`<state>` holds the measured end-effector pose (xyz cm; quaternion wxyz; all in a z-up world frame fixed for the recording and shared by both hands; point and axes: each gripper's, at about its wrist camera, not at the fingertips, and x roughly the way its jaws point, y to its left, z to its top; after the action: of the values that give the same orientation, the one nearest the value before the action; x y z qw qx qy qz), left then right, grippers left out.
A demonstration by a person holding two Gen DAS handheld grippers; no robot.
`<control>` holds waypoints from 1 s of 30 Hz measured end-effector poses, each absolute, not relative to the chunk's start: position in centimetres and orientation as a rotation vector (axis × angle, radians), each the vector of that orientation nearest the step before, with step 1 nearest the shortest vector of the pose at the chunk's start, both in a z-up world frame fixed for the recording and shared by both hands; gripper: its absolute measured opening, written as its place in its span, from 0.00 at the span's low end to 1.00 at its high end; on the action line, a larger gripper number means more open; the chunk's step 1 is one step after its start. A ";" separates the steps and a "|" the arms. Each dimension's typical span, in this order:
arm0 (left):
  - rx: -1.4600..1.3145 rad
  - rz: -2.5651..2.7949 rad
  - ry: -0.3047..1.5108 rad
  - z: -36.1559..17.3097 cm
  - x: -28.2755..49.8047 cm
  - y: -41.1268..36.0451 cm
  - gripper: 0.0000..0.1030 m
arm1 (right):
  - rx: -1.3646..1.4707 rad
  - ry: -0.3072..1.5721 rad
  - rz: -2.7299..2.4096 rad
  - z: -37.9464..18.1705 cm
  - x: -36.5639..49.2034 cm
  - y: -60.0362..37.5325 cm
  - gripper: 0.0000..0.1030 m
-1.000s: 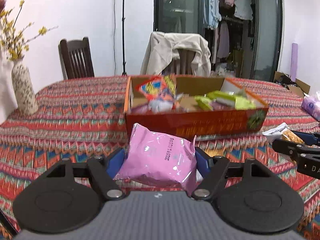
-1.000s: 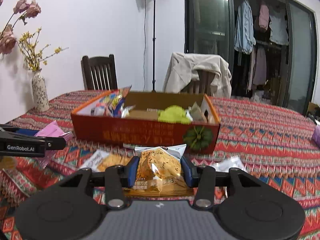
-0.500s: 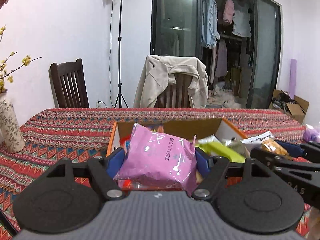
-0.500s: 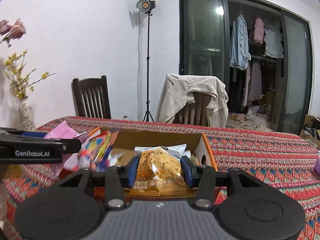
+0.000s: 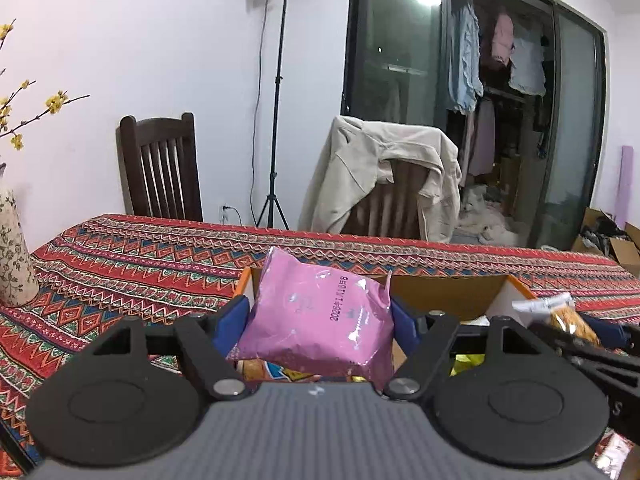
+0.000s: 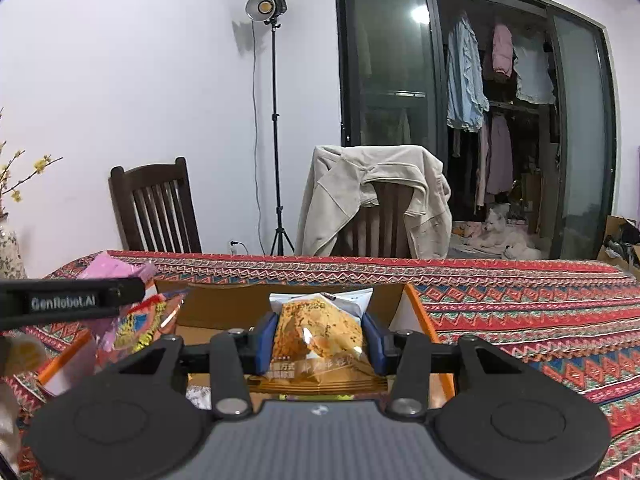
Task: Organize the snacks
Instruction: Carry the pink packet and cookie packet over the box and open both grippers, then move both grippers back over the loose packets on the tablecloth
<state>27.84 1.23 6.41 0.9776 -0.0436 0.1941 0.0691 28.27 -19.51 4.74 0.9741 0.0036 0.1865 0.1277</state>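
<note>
With the left tool gripping the pink bag and the right tool gripping the orange snack above the box at lower centre, an early release could drop either outside.

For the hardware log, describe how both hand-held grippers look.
Left hand-held gripper and right hand-held gripper match: matte black linkage arms with silver pivot bolts, round black discs, a ribbed grey body and blue finger pads. One black finger reads GenRobot.AI. No cables or sleeves show.

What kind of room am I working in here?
Most likely a home dining area beside a bedroom or closet: a table under a patterned cloth, wooden chairs, and an open wardrobe with hanging clothes behind glass sliding doors.
</note>
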 end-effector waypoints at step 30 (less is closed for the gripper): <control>-0.115 0.145 0.314 6.3 26.0 1.4 1.00 | 0.043 0.418 0.263 3.3 28.1 -20.4 1.00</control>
<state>25.97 1.36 6.28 0.9835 -0.0569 0.1561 0.0722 28.13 -20.39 3.27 0.9694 0.0211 0.2070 0.1302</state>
